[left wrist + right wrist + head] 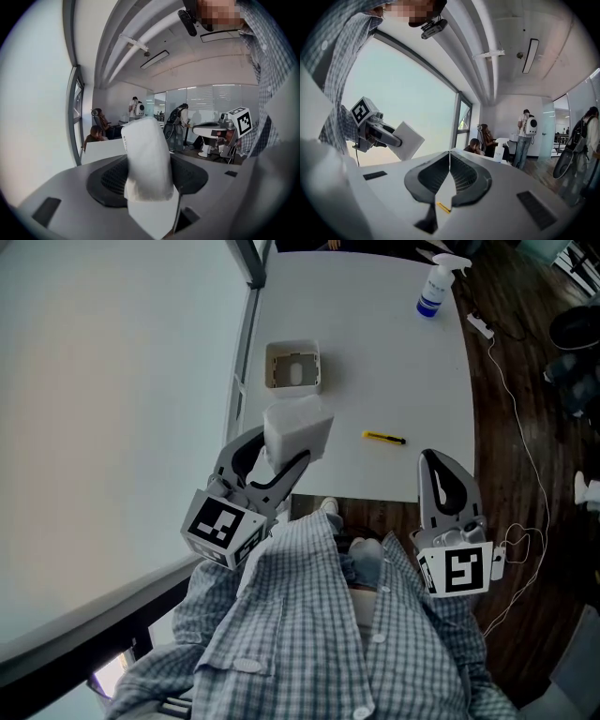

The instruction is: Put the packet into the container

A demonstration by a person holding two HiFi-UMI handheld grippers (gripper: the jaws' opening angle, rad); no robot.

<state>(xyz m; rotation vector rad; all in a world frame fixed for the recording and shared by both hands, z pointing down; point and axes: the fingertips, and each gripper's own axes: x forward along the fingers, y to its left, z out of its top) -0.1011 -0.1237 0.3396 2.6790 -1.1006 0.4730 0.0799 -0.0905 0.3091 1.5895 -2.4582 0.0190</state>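
Between left claw point(284, 457) jaws: white pillowy packet point(298, 427), grasped at lower end; light, soft, crushable. Right claw point(450, 154) clenched, empty.

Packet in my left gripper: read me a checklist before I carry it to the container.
1. Grip: packet clamped in the left gripper: ok.
2. Target: container upright, top open: ok.
3. Room inside the container: cannot tell; a pale shape shows at its bottom.
4. Way to the container free: ok; the yellow cutter lies off to the side.
5. Other hand: right gripper shut and empty: ok.
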